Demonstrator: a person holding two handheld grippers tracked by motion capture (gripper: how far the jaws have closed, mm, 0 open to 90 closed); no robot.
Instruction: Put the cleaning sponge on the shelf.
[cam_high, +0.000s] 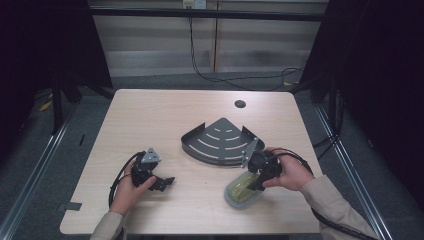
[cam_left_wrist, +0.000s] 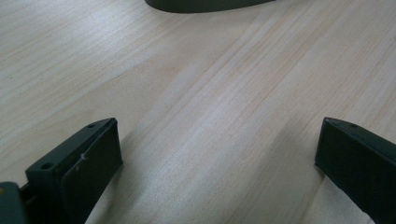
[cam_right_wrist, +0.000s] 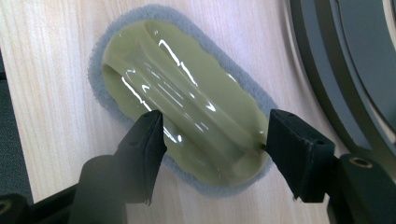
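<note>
A scrubbing pad (cam_high: 239, 193) with a glossy olive handle on a grey felt base (cam_right_wrist: 182, 107) lies flat near the table's front right. My right gripper (cam_high: 256, 179) hangs just over it, open, in the person's right hand. In the right gripper view its gripper (cam_right_wrist: 215, 126) has one jaw on each side of the handle's near end, not closed on it. A dark grey fan-shaped metal shelf (cam_high: 220, 141) lies at the table's middle. My left gripper (cam_high: 167, 181) is held low at the front left, open (cam_left_wrist: 219, 135) over bare wood.
The light wood table (cam_high: 150, 115) has a round cable hole (cam_high: 240, 104) at the back. The shelf's curved rim (cam_right_wrist: 345, 70) runs close beside the scrubbing pad, and its edge (cam_left_wrist: 205, 4) lies ahead of the left jaws. Dark curtains and metal rails flank the table.
</note>
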